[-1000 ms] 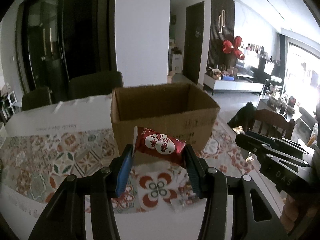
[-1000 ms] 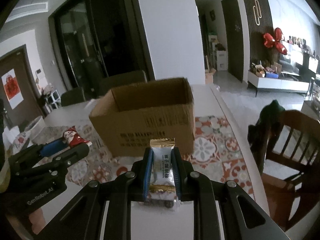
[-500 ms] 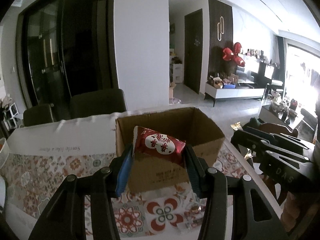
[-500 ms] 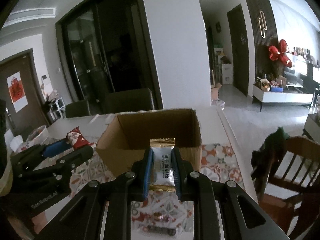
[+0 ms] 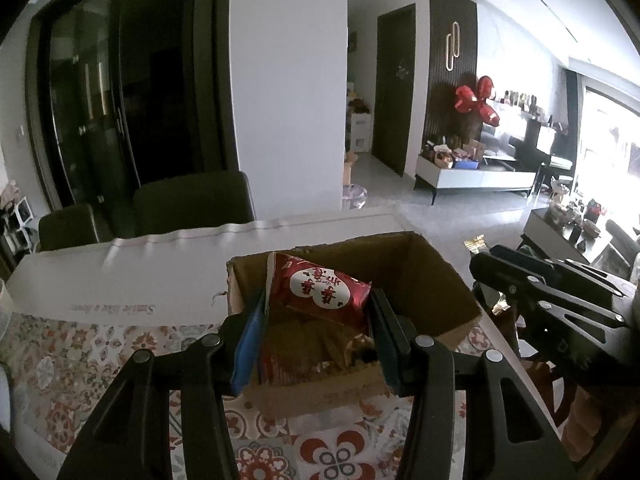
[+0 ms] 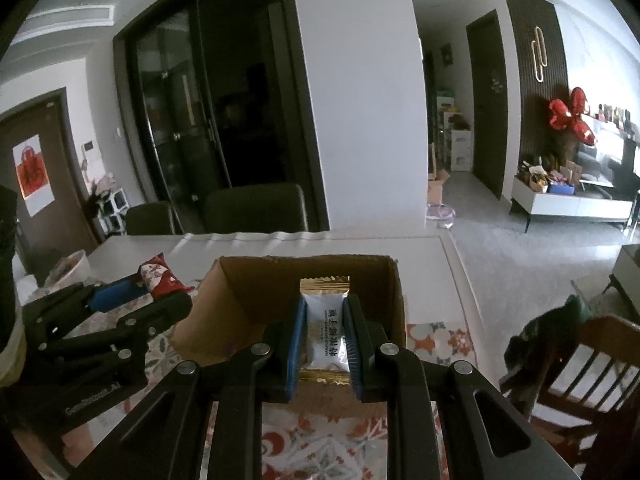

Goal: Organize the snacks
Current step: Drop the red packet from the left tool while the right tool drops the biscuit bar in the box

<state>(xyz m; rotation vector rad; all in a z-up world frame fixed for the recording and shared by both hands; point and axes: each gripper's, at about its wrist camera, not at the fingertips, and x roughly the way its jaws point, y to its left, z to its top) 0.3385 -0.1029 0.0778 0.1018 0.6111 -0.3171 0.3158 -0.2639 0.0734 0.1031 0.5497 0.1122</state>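
Cardboard box (image 5: 424, 280): brown, open at the top, standing on the tabletop; dim wrappers lie on its floor, too dark to name.
Red packet (image 5: 320, 290): red wrapper with white heart shapes and red characters, gripped sideways by the left gripper (image 5: 318, 332), above the box's open top at its near-left part.
Left jaws: partly closed, pads pressing both ends of the red packet; one pad is blue.
White packet (image 6: 325, 334): white wrapper with gold crimped ends and dark characters, held upright by the right gripper (image 6: 323, 350), over the box's near wall, its top end in front of the box's inside.
Right jaws: narrow, clamped on the long sides of the white packet.
Grippers together: seen from the right wrist, the left gripper is just left of the box with the red packet at its tip; seen from the left wrist, the right gripper is just right of the box.
Tabletop (image 5: 132, 272): white beyond the box; a cloth (image 5: 80, 364) with red and grey flower tiles covers the part nearer than the box and under it.
Chairs: two dark chairs (image 5: 192, 204) behind the box at the tabletop's far edge; a wooden chair (image 6: 580, 376) right of the box, with dark cloth draped on it.
Room beyond the box: white pillar (image 6: 356, 96), dark glass doors, red balloons (image 6: 570, 114) on the far right wall.
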